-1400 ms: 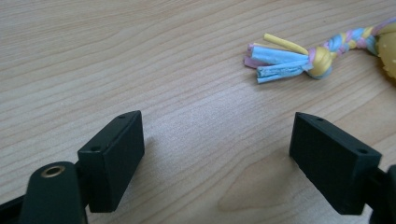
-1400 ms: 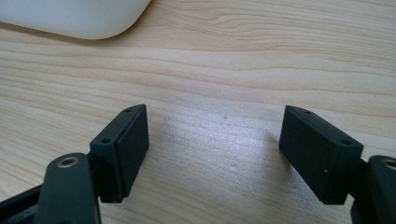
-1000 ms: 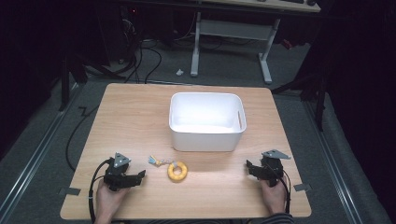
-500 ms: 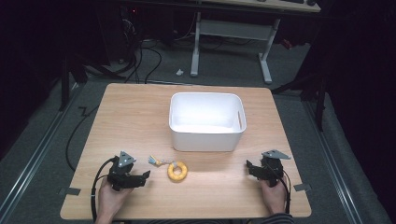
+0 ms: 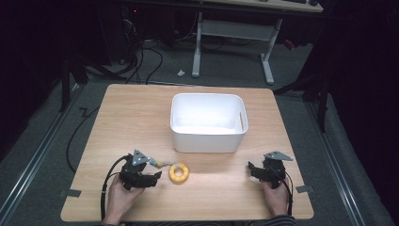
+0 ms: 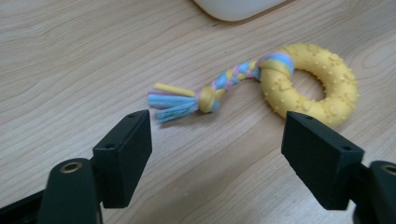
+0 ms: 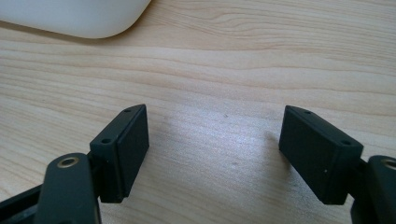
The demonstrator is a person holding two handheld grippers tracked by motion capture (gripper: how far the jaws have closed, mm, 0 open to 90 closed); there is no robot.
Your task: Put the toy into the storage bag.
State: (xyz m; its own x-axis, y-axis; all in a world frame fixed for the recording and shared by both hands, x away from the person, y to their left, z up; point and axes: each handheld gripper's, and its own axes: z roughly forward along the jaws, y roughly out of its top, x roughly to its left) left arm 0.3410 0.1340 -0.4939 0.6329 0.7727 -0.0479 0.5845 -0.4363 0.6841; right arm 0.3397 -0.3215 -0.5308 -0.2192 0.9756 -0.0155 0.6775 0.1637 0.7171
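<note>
Toy: a yellow rubber ring (image 6: 310, 84) with a braided tail (image 6: 205, 95) of blue, yellow and pink knotted through it lay flat on the bench (image 5: 141, 113), near your edge and just in front of the white bin (image 5: 208, 121), apart from it.

Feel: you should have judged it light. The ring looked firm but springy, its nubbed skin giving some grip; the tail looked soft and limp, and would have sagged or swung if lifted by the ring.

Hold: the best bite seemed to be across the ring's band, on the side nearest you, the pads pinching the rubber from inside and outside. The knot was a second choice; the frayed end would likely have slipped.

Left claw (image 5: 154, 178): its jaws stood wide apart with nothing between them, and they had just been closing a little. In the left gripper view the tail's fringe lay just beyond the gap and the ring sat ahead of the right-hand jaw, neither touched.

Right claw (image 5: 254, 170): its jaws were spread, held over bare wood, well away from the toy.

Change: against the frame a second earlier, your left claw had moved toward the toy, so its tips were just beside the ring. Your right claw had kept its place. The toy and the bin lay where they had been.
</note>
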